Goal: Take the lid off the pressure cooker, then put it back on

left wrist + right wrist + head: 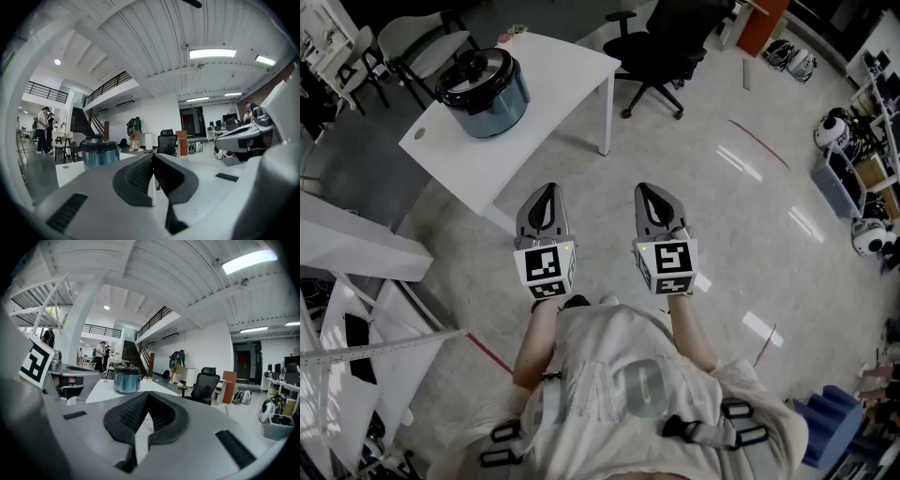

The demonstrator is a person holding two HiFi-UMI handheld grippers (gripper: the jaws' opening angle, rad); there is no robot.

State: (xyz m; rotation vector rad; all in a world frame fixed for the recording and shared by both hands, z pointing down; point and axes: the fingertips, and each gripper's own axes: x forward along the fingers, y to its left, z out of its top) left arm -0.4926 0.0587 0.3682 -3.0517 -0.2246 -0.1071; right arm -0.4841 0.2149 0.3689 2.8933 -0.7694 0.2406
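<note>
**A:** How far along are we?

**B:** Right at the start, by our reading. The pressure cooker [483, 92] stands on the white worktop [548, 108] with its black lid [472, 71] seated on top. We see no sign that it has been lifted.

**A:** And what are we holding?

**B:** Nothing. The left hand-held gripper [547, 192] has its jaws pressed together with only air past them. The right hand-held gripper [649, 191] is closed and empty too. Both hang over the floor, well apart from the cooker on its near side, with the right one farther from it.

**A:** So what is left for us?

**B:** All of it, we think. We must get up to the cooker, spread the jaws and take hold of the lid. Then we free it, lift it clear and seat it back on the pot. From here we cannot tell whether the lid is locked.
</note>
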